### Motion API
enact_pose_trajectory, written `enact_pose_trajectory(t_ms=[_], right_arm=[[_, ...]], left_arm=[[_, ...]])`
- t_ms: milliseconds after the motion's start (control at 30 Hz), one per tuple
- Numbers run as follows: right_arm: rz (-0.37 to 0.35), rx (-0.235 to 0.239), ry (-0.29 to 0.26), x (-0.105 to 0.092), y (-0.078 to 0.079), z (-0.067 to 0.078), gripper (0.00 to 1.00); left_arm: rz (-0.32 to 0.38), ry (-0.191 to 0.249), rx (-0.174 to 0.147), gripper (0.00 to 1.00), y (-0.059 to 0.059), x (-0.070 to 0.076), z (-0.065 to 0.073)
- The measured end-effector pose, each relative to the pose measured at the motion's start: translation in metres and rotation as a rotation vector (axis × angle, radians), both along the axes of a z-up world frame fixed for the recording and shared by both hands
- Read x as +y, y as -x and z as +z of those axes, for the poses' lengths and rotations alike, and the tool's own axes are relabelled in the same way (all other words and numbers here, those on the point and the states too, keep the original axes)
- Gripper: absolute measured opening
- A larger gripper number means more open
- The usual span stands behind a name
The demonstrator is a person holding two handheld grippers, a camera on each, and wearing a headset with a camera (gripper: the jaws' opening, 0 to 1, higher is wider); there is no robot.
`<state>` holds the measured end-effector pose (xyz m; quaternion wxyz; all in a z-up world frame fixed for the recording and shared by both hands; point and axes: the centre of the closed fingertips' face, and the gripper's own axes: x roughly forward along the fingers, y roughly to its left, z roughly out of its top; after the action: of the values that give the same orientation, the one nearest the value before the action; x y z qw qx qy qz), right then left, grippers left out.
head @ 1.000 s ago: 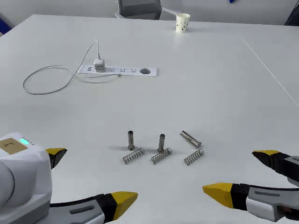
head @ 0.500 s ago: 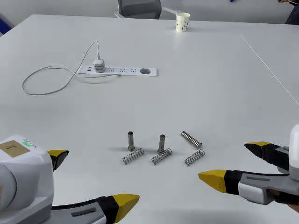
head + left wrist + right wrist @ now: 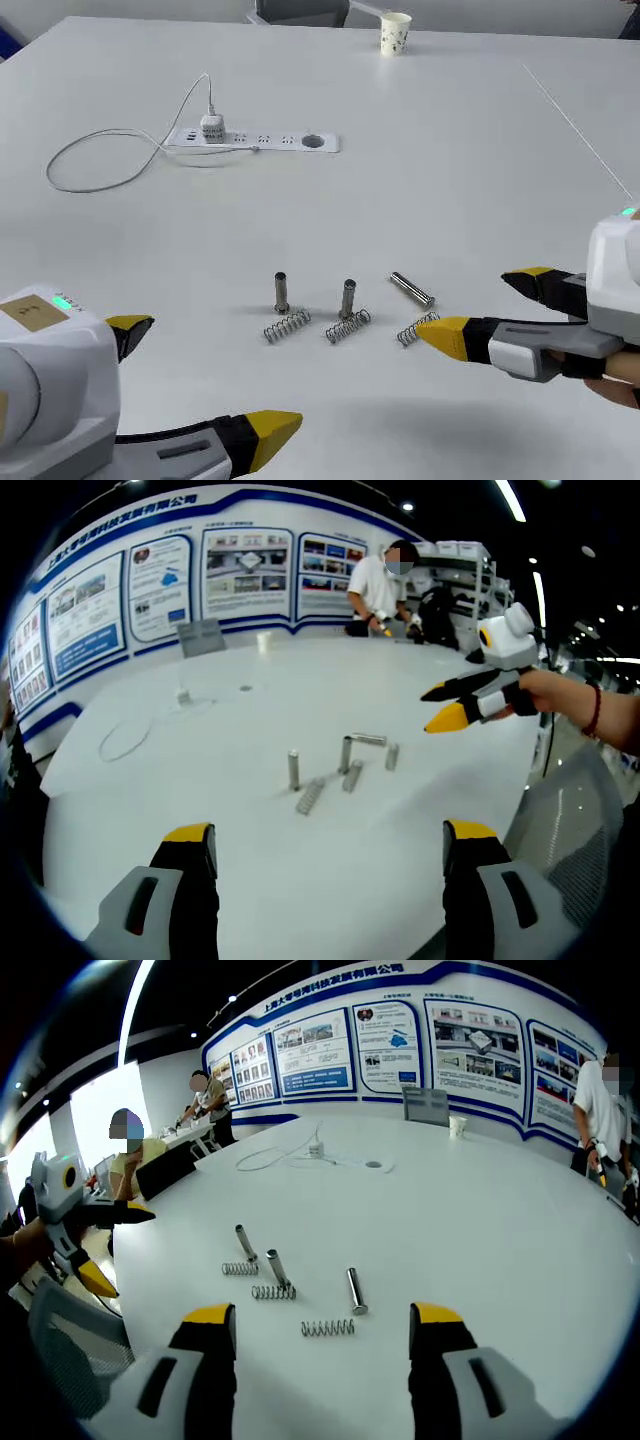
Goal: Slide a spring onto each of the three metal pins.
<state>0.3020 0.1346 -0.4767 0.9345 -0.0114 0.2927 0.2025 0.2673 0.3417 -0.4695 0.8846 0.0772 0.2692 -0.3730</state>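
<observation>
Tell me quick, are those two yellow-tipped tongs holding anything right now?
Left tongs: open, holding nothing.
Right tongs: open, holding nothing.

The left gripper [image 3: 224, 371] sat low and near the body, its jaws spread wide with nothing between them. The right gripper [image 3: 462, 304] reached further forward, jaws also parted, with a hand [image 3: 545, 690] wrapped around its rear.

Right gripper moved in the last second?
Yes: the right yellow-tipped gripper moved forward-left, its near tip now at the rightmost coiled metal spring.
</observation>
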Motion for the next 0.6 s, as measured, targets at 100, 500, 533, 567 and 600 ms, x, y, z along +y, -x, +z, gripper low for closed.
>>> enact_pose_trajectory(t_ms=[100,500,533,567,600], right_arm=[[0.004,0.005,-0.002,0.0,-0.007,-0.002,0.68],[0.039,0.012,0.036,0.003,-0.035,-0.015,0.58],[0.042,0.015,0.036,0.004,-0.037,-0.016,0.57],[0.047,0.019,0.041,0.004,-0.038,-0.019,0.56],[0.051,0.02,0.044,0.005,-0.039,-0.02,0.55]], left_arm=[[0.001,0.001,-0.001,0.95,0.0,0.0,-0.001],[-0.006,0.003,0.002,0.94,-0.001,-0.002,-0.004],[-0.006,0.003,0.001,0.94,-0.001,-0.002,-0.004],[-0.005,0.004,-0.003,0.94,-0.001,-0.003,-0.003],[-0.006,0.004,-0.005,0.94,-0.001,-0.003,-0.003]])
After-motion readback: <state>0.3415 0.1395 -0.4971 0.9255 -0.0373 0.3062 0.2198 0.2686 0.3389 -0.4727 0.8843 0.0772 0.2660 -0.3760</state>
